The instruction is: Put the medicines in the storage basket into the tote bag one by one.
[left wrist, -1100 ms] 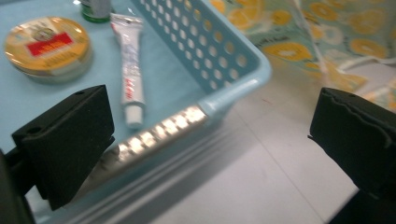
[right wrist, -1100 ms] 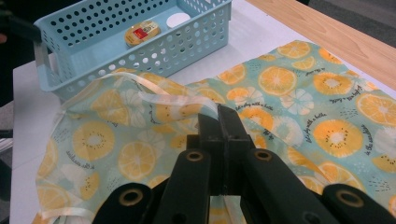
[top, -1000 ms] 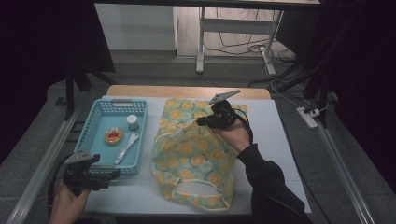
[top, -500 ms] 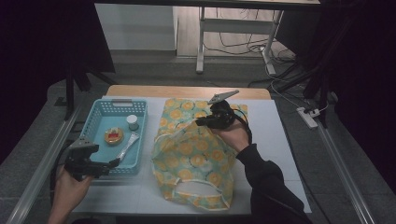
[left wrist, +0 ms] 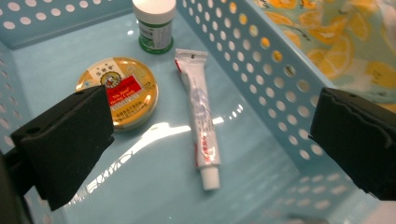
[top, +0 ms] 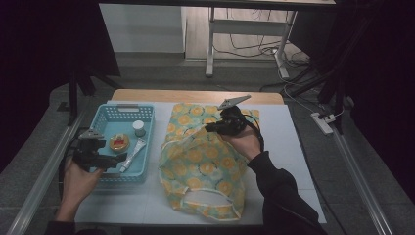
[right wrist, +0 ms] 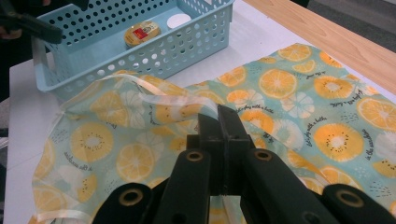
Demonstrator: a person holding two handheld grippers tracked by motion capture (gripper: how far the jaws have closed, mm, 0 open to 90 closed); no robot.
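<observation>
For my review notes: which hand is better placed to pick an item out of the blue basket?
Left. The left gripper hangs open over the basket, above the tube; the right gripper is shut on the bag.

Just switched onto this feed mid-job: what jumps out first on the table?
The orange-print bag spreads across the middle of the white table, and the right gripper is shut on its raised edge. To its left sits a blue basket holding a round tin, a tube and a small bottle, with the left gripper open over them.
</observation>
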